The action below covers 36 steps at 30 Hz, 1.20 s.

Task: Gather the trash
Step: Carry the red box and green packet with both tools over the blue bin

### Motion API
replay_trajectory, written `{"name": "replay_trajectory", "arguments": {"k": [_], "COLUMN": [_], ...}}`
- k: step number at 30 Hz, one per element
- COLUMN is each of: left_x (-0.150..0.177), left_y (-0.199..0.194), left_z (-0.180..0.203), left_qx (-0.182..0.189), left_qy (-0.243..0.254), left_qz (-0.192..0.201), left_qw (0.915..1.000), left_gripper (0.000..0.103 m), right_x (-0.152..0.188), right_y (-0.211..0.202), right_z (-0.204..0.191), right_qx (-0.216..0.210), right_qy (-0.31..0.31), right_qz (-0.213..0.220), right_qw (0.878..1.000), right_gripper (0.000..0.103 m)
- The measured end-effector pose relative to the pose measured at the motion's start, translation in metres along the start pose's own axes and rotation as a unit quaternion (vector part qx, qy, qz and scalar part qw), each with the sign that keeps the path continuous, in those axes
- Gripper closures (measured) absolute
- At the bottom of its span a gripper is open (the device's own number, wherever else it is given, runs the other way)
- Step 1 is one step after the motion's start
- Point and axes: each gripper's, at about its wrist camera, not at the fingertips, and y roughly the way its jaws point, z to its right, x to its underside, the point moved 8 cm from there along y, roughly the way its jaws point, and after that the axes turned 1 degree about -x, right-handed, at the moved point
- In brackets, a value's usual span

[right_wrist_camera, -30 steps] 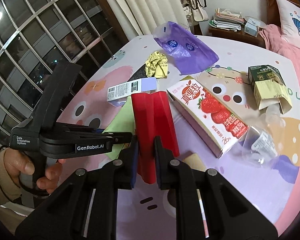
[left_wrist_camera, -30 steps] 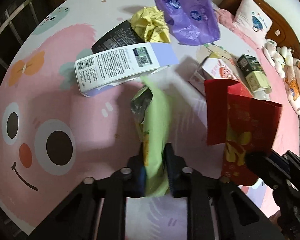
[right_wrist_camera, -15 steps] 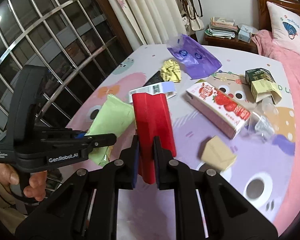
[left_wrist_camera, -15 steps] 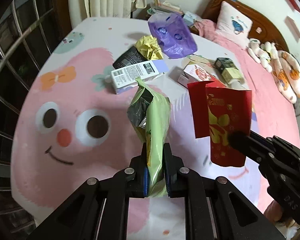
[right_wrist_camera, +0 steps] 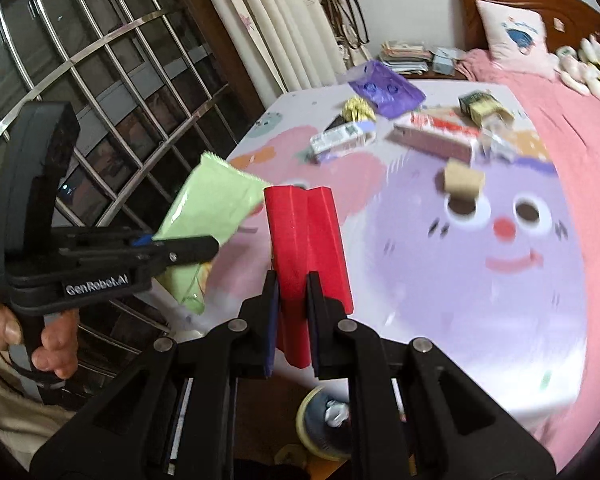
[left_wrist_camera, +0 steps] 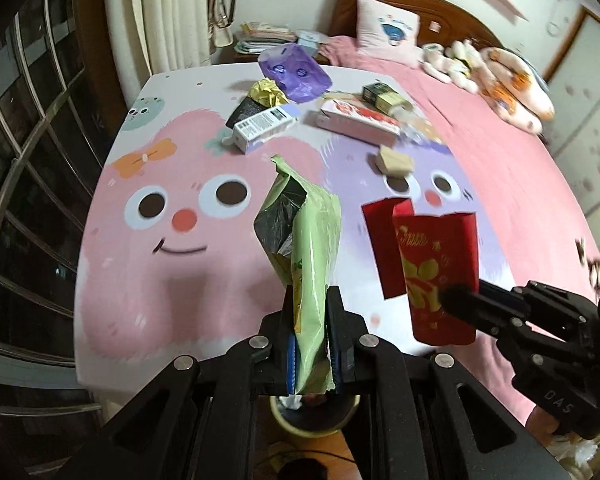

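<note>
One green wrapper (left_wrist_camera: 314, 248), one red envelope (left_wrist_camera: 436, 264)

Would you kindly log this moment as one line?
left gripper: shut on green snack bag | right gripper: shut on red paper envelope | bin below

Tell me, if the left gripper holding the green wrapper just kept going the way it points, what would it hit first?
Probably the bedsheet itself, on the pink cartoon face. The left gripper, shut on the green wrapper, aims down at bare sheet; the white box lies farther off. Depth is uncertain.
</note>
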Motion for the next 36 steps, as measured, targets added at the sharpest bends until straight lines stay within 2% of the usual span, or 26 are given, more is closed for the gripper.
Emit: {"name": "replay_trajectory", "arguments": {"k": [6,9,14,18,27,33,36], "left_x": [0.068,0.104,0.156,0.190,0.251,0.294,0.314], "left_y": [-0.027,-0.031,-0.025,-0.010,0.080,0.174,0.222], "left_z": [-0.005,-0.002,0.008,0.019,0.030,0.030,0.028], "left_qx": [0.019,0.032,0.041,0.045,0.043,0.039,0.030], "left_qy": [0.040,0.054,0.079,0.094,0.104,0.113,0.117], "left_qz": [-0.008,-0.025,-0.058,-0.083,-0.141,-0.170,-0.180], "left_qw": [0.9990,0.9977,0.9943,0.9911,0.9836,0.9783,0.9763], "left_gripper": [0.091,0.091,0.091,0.091,0.091,0.091,0.091], "right_x": [0.067,0.100,0.154,0.190,0.287,0.361,0.394], "right_y": [-0.025,-0.031,-0.035,-0.025,0.039,0.106,0.139], "right_z": [-0.043,-0.055,-0.060,-0.049,0.007,0.062,0.087], "right_qx": [0.018,0.026,0.038,0.047,0.063,0.079,0.086], "right_qy": [0.020,0.031,0.062,0.092,0.187,0.243,0.252], "right_qz": [0.000,-0.013,-0.051,-0.078,-0.134,-0.162,-0.174], "right_qw": [1.000,0.999,0.996,0.992,0.971,0.953,0.948], "right_gripper": [0.093,0.093,0.093,0.093,0.093,0.092,0.092]}}
